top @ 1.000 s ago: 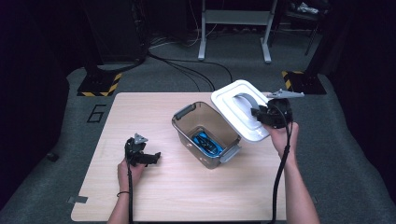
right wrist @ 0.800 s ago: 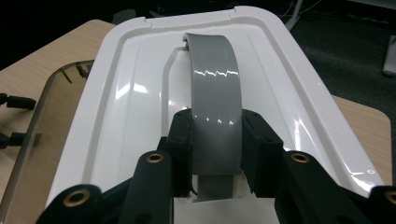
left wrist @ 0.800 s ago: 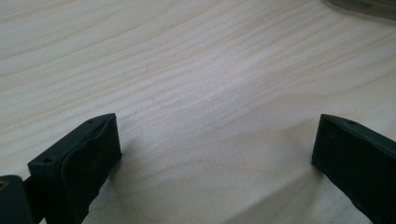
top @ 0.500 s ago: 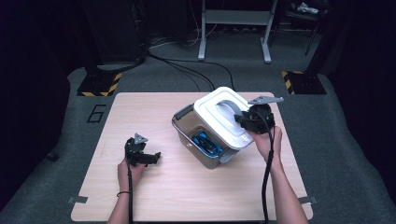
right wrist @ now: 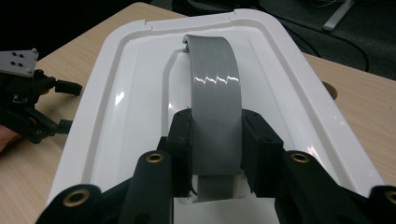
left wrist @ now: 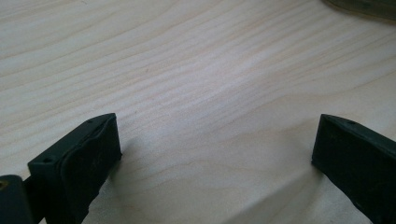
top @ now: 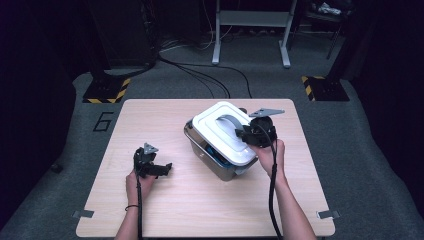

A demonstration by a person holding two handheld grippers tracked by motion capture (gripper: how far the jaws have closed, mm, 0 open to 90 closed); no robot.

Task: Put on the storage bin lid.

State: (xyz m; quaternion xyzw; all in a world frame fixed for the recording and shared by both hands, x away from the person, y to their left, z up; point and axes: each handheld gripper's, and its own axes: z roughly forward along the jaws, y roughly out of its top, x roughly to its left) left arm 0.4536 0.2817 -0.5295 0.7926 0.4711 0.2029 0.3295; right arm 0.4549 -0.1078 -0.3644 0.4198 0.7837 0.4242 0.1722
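A white lid [top: 216,131] [right wrist: 122,98] with a grey arched handle [top: 231,121] [right wrist: 212,79] lies over the top of a clear storage bin [top: 214,161] at the table's middle. It covers nearly the whole opening; I cannot tell whether it is seated. My right gripper [top: 243,134] [right wrist: 215,128] is shut on the handle, one pad pressed on each side of the strap. My left gripper [top: 166,168] [left wrist: 215,144] rests low on the table to the left, its jaws wide apart with bare wood between them; it also appears far off as the left gripper [right wrist: 35,109] in the right gripper view.
The light wooden table [top: 200,210] [left wrist: 187,70] has free room in front of and left of the bin. Beyond its far edge are grey floor, cables [top: 200,75], a metal stand [top: 250,30] and hazard-striped feet [top: 107,92].
My right gripper carried the lid left and down from beside the open bin until it came to lie over the bin. The left gripper has stayed in place.
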